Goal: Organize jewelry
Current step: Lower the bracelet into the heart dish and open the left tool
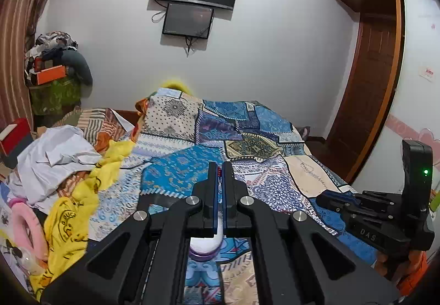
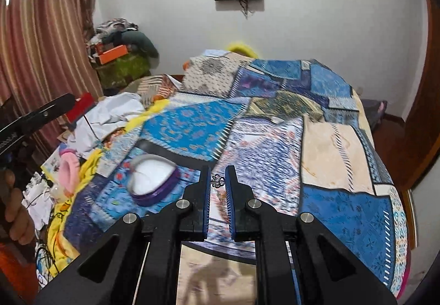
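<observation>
Lying toward the left edge of the patchwork bedspread [image 2: 338, 145], past a heap of white and yellow cloth [image 2: 110, 115], the heart-shaped jewelry box [image 2: 154, 175] sits open, its white lining facing up inside a purple wall and its point aimed toward the near-left corner of the bed. In the left wrist view the left gripper [image 1: 219, 171] hangs above that box with its jaws pressed almost together on a small red beaded piece [image 1: 219, 170], of which only a sliver shows at the tips, so its long axis cannot be told. To the right of the box, the right gripper [image 2: 218, 181] is nearly shut on a small silver ornament [image 2: 218, 181], a dark openwork piece pinched across its width between the blue pads, held above the bedspread and apart from it. Its outline is too small to say which way it points. Both pieces look very light, thin and easily bent or dropped; a hold at the fingertips on the sturdiest part, with gentle pressure, would likely suit them. The box looks stiff and light, and might slide on the soft cover if nudged.
</observation>
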